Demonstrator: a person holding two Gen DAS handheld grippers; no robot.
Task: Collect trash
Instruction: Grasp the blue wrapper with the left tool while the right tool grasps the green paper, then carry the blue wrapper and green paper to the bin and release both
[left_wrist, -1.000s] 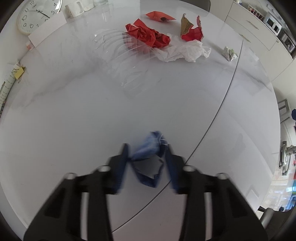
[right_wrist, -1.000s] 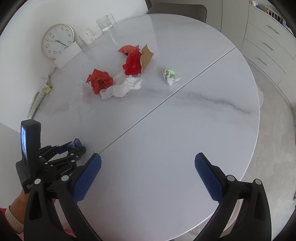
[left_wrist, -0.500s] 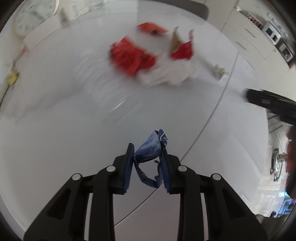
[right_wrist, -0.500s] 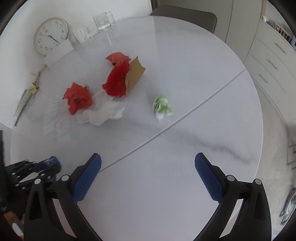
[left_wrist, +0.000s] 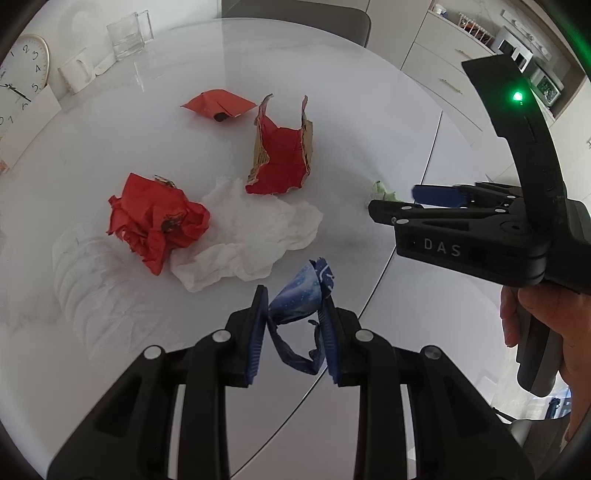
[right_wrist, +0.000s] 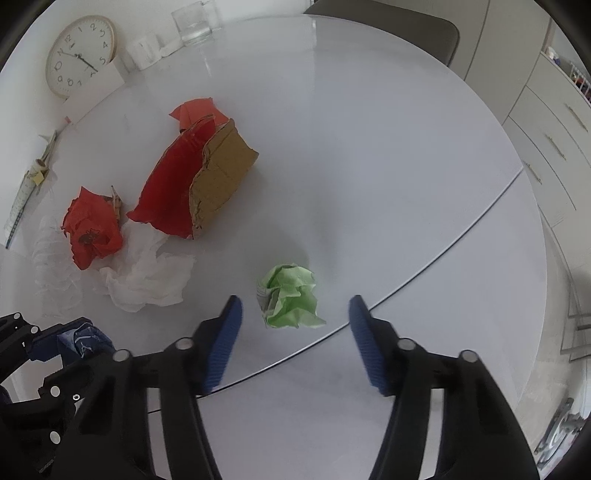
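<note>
1. Gripping a crumpled blue wrapper (left_wrist: 299, 299), the left tongs (left_wrist: 293, 325) are closed on it, holding it above the white surface (left_wrist: 155, 376); a loose strip of the wrapper hangs between the pads.
2. The right tongs (right_wrist: 293, 336) stand wide open and hold nothing, with a crumpled green paper ball (right_wrist: 291, 295) lying on the surface between and just ahead of the fingertips.
3. Beyond lie a crumpled red paper (left_wrist: 157, 223), touching a white tissue (left_wrist: 255, 236), and a torn red-and-brown cardboard piece (left_wrist: 282, 155) standing on edge at the tissue's far side.
4. A flat red packet (left_wrist: 218, 105) lies farther back.
5. A crushed clear plastic container (left_wrist: 88, 273) sits left of the red paper.
6. A clock (right_wrist: 79, 55) leans at the far edge.
</note>
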